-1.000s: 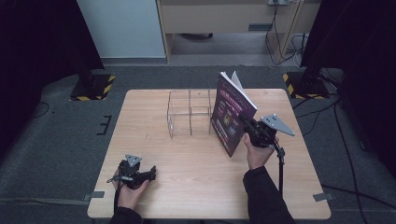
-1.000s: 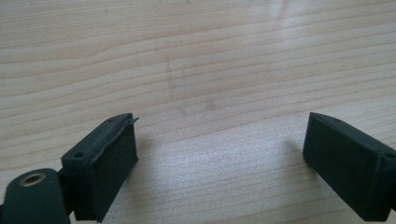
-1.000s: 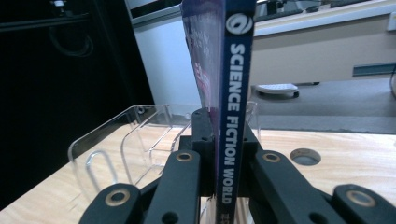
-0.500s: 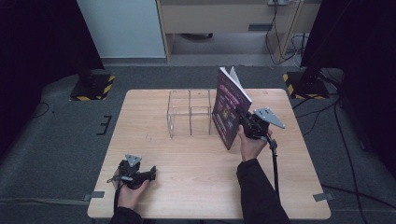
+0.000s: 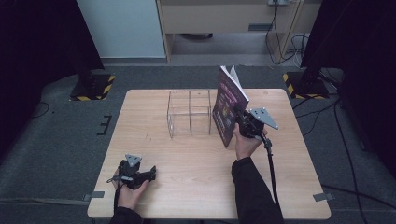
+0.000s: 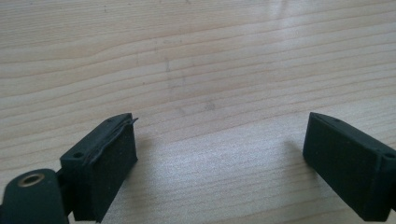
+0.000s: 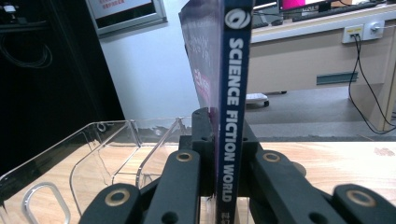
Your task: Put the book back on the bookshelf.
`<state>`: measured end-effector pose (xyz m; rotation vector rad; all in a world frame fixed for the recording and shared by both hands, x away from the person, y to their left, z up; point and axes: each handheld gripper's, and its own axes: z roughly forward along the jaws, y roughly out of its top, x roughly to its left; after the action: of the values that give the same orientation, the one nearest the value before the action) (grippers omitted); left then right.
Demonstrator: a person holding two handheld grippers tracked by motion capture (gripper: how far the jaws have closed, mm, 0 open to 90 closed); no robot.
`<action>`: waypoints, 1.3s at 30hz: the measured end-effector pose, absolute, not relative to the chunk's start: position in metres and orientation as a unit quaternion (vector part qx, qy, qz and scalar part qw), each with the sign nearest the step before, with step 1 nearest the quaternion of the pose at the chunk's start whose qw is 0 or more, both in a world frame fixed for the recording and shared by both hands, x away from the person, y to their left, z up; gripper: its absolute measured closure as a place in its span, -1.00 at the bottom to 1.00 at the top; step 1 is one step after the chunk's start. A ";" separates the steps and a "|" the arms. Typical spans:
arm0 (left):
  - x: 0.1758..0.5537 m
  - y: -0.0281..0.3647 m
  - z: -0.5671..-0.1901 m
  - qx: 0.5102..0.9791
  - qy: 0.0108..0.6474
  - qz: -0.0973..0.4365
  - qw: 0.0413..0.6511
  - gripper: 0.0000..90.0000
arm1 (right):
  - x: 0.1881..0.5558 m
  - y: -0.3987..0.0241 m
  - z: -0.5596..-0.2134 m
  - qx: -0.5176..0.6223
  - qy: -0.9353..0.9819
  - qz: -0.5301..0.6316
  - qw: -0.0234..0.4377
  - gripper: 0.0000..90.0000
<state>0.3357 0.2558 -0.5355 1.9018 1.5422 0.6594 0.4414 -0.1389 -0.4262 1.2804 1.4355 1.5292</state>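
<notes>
A purple magazine with "Science Fiction World" on its blue spine stands upright, held just right of a clear plastic organiser. My right gripper is shut on the magazine's spine edge, its jaws pressed on both sides. In the right gripper view the clear organiser lies to the left of the magazine. At the table's near left, my left gripper rests on the wood. Its jaws stand wide apart with bare table between them.
The wooden table has free room across its front and middle. Beyond its far edge are grey floor, black stands with yellow-striped bases and a wooden cabinet. A cable trails from the right gripper along the forearm.
My right gripper has carried the upright magazine leftward, closer to the clear organiser. The left gripper has stayed put.
</notes>
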 end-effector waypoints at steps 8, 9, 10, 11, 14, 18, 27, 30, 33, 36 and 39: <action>0.336 0.256 -0.535 0.716 0.580 0.248 0.298 -0.80 | 0.438 -0.134 -0.427 0.487 0.559 0.569 0.356 0.87; 0.336 0.256 -0.536 0.716 0.581 0.248 0.298 -0.81 | 0.437 -0.134 -0.427 0.487 0.560 0.567 0.358 0.87; 0.336 0.256 -0.535 0.716 0.580 0.248 0.298 -0.81 | 0.437 -0.134 -0.426 0.486 0.561 0.567 0.356 0.86; 0.336 0.256 -0.535 0.716 0.580 0.248 0.298 -0.81 | 0.437 -0.135 -0.426 0.485 0.563 0.567 0.355 0.86; 0.336 0.256 -0.535 0.716 0.580 0.248 0.298 -0.81 | 0.437 -0.135 -0.426 0.485 0.566 0.566 0.353 0.84; 0.336 0.256 -0.535 0.716 0.580 0.248 0.298 -0.81 | 0.437 -0.136 -0.426 0.481 0.571 0.566 0.349 0.76; 0.336 0.256 -0.535 0.716 0.580 0.248 0.298 -0.81 | 0.438 -0.135 -0.425 0.473 0.581 0.564 0.348 0.62; 0.336 0.256 -0.535 0.716 0.580 0.248 0.298 -0.81 | 0.438 -0.135 -0.424 0.472 0.580 0.564 0.351 0.51; 0.336 0.256 -0.535 0.716 0.580 0.248 0.298 -0.81 | 0.438 -0.136 -0.422 0.472 0.580 0.561 0.356 0.41; 0.336 0.256 -0.535 0.716 0.580 0.248 0.298 -0.81 | 0.439 -0.137 -0.421 0.471 0.581 0.562 0.352 0.28; 0.336 0.256 -0.535 0.716 0.580 0.248 0.298 -0.81 | 0.439 -0.139 -0.420 0.473 0.582 0.563 0.348 0.10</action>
<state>0.3357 0.2558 -0.5355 1.9023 1.5422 0.6600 0.4388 -0.1392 -0.4199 1.2259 1.5091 1.4602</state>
